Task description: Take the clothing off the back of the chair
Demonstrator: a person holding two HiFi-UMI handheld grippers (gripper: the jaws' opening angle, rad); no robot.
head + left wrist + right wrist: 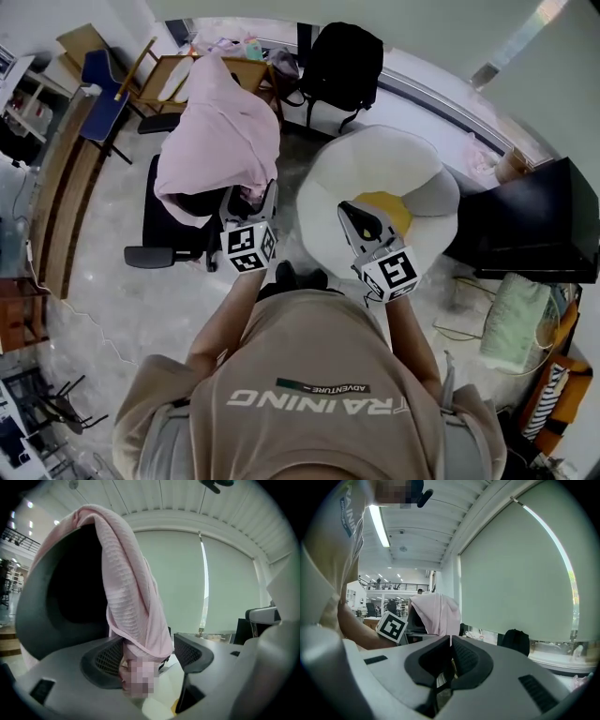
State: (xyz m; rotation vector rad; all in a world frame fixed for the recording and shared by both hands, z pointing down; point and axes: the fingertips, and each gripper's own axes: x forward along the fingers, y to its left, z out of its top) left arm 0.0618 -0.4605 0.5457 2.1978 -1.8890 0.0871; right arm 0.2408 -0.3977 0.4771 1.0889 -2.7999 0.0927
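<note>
A pink garment (220, 131) is draped over the back of a black office chair (173, 230). My left gripper (248, 202) is at the garment's lower edge, near the chair's seat. In the left gripper view the pink cloth (131, 597) hangs down over the dark chair back (65, 588) and its hem lies between the jaws of the left gripper (147, 651), which stand wide apart and do not press on it. My right gripper (361, 220) is held over a round white seat, shut (451, 656) with nothing in it. The garment (436, 611) shows far off in the right gripper view.
The round white seat (375, 169) holds a yellow item (389, 208) and a grey cushion (433, 197). A black chair (342, 61) stands behind it, a black cabinet (539, 220) to the right. A wooden chair (159, 80) and a blue chair (103, 89) stand at the back left.
</note>
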